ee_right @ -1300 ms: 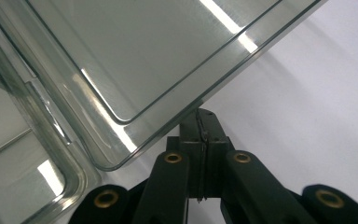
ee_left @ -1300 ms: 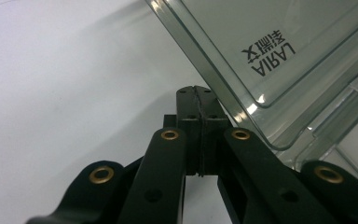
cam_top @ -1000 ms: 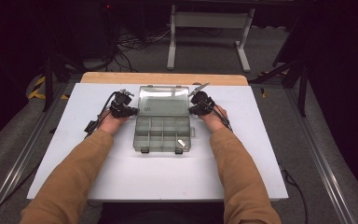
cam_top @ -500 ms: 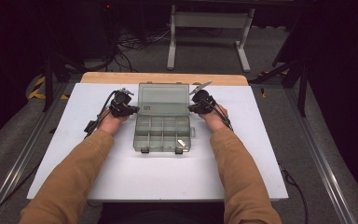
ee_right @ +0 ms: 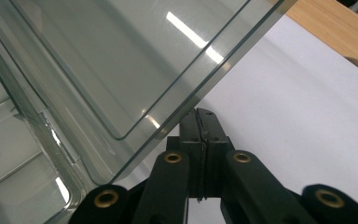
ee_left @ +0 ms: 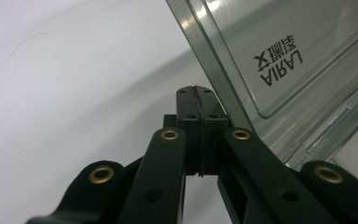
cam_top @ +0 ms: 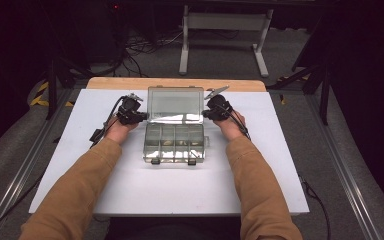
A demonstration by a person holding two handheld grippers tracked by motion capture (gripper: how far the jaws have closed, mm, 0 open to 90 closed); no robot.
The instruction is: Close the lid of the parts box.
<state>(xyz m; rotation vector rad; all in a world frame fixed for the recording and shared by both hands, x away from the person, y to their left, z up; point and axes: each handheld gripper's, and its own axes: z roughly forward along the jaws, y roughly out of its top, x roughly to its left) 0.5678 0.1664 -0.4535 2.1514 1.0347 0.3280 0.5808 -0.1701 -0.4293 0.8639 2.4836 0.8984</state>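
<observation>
A clear plastic compartment box (cam_top: 175, 145) sits in the middle of the white table (cam_top: 130, 190), its lid (cam_top: 175, 104) raised and leaning back. My left gripper (cam_top: 142, 117) is at the lid's left edge, jaws shut with nothing between them. In the left gripper view the shut tips (ee_left: 196, 93) rest beside the lid's edge (ee_left: 214, 74), which bears printed lettering. My right gripper (cam_top: 206, 114) stands at the lid's right edge, also shut and empty. The right gripper view has its tips (ee_right: 199, 116) just under the lid's rim (ee_right: 191, 100).
The box has several compartments with small pale items inside and two latches (cam_top: 155, 161) at its front. A wooden strip (cam_top: 175, 83) runs along the table's far edge, with a metal stand (cam_top: 225, 30) on the floor beyond. Sleeved forearms lie on either side of the box.
</observation>
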